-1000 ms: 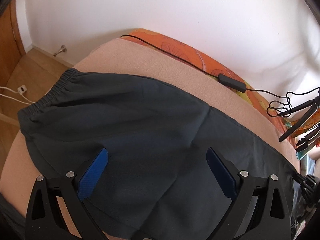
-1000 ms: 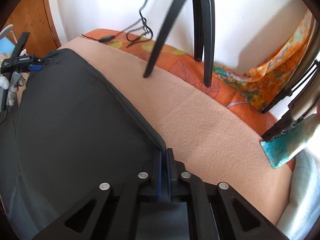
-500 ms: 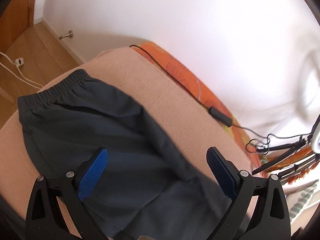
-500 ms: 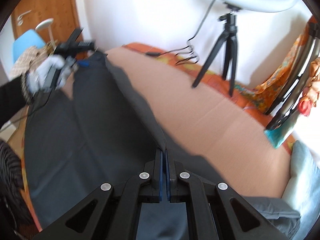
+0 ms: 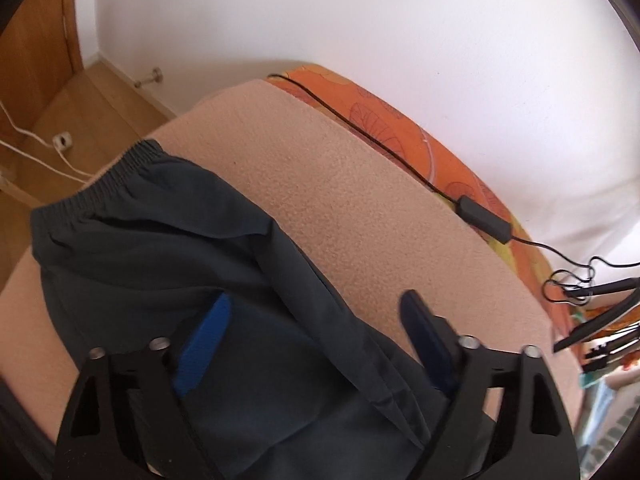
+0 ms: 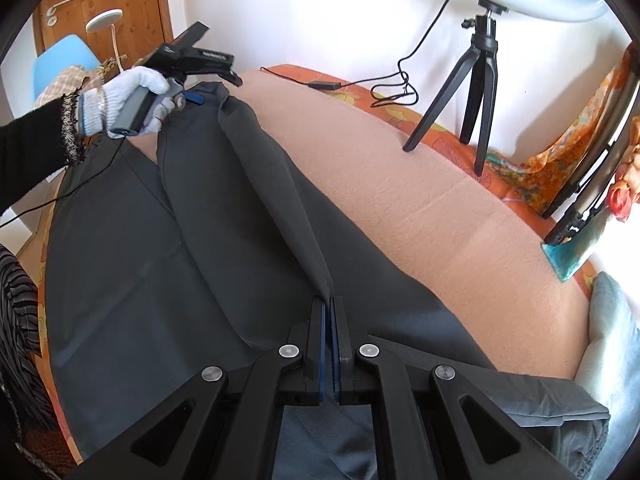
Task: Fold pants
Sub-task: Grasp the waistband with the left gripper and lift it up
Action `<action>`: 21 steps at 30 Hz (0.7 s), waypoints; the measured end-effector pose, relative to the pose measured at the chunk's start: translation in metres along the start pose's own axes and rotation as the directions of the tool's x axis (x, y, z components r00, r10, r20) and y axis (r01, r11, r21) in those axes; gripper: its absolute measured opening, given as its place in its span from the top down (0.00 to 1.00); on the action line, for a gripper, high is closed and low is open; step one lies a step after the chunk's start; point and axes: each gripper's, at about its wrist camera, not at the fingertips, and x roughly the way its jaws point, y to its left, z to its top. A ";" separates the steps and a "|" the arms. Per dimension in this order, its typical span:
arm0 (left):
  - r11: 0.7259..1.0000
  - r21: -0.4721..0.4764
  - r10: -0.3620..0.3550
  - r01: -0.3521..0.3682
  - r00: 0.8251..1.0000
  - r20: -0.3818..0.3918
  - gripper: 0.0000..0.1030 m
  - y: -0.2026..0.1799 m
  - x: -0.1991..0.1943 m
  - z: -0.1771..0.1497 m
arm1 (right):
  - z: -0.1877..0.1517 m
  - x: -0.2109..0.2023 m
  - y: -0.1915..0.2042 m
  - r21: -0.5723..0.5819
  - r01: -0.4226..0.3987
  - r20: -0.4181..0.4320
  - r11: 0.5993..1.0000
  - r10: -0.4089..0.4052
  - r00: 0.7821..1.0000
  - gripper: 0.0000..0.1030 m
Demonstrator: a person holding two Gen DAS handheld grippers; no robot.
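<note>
With our right gripper [image 6: 330,304] clamped on the dark pants [image 6: 168,248] leg fold and our left gripper [image 5: 316,320] spread wide, holding nothing, above the waistband end, the lifted fabric could sag unevenly across the blanket-covered bed [image 6: 420,200].

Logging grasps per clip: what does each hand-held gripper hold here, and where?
Right hand-held gripper pinches the pants by a raised fold edge. Left hand-held gripper is open, holding nothing.
</note>
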 end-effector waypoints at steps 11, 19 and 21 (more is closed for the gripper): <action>0.984 -0.003 -0.175 0.176 0.979 0.101 0.97 0.024 -0.013 -0.023 | 0.007 -0.040 0.009 -0.005 0.047 0.059 0.999 -0.047 0.997 1.00; 0.972 0.051 -0.234 0.229 0.955 0.182 0.97 0.030 -0.066 -0.032 | 0.001 -0.075 0.021 0.008 0.055 0.093 0.998 -0.056 0.994 1.00; 0.969 0.059 -0.246 0.239 0.947 0.206 0.97 0.036 -0.083 -0.036 | -0.003 -0.083 0.030 0.002 0.050 0.100 0.999 -0.050 0.994 1.00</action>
